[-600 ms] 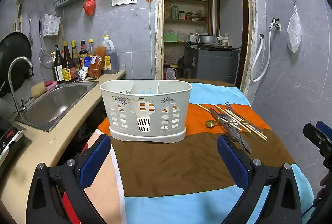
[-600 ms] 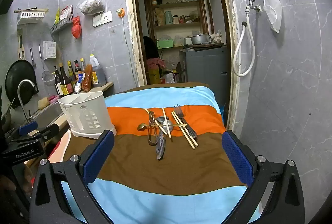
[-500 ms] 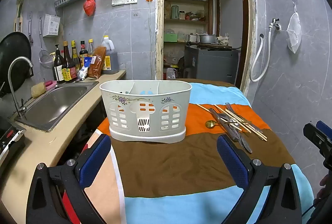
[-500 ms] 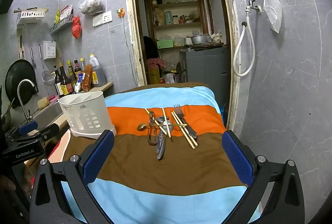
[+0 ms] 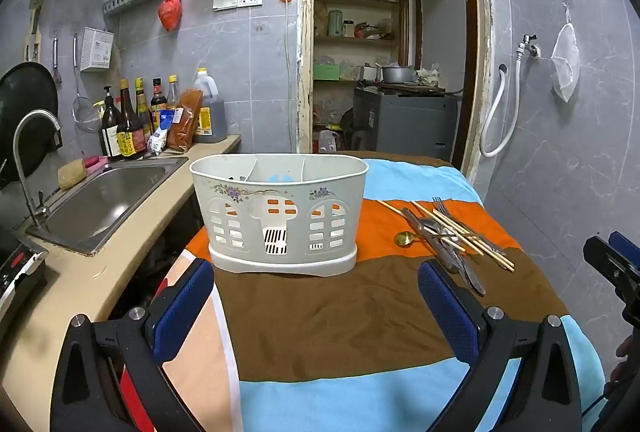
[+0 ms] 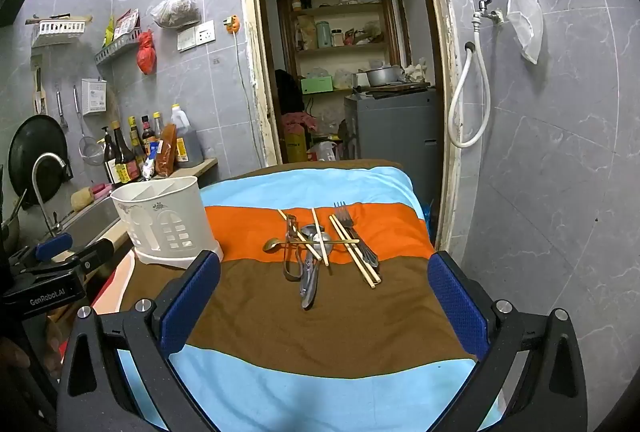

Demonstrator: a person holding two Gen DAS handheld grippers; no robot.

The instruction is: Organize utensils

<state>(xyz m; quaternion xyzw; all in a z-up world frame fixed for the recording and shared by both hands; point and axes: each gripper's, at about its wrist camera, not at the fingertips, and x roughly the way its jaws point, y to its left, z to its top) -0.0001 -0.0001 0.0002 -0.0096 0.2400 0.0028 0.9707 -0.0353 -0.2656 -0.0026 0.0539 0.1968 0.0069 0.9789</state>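
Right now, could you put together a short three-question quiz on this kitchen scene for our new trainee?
1. True or false: the white utensil holder already has the fork standing in it.
2. Which lies crosswise over the other cutlery: (a) the gold spoon, (b) a knife, (c) a whisk?
3. How do the jaws of the left gripper and right gripper stand, and is anything between them?

Key
1. False: the fork lies on the striped cloth with the chopsticks.
2. (a).
3. Both wide open, holding nothing.
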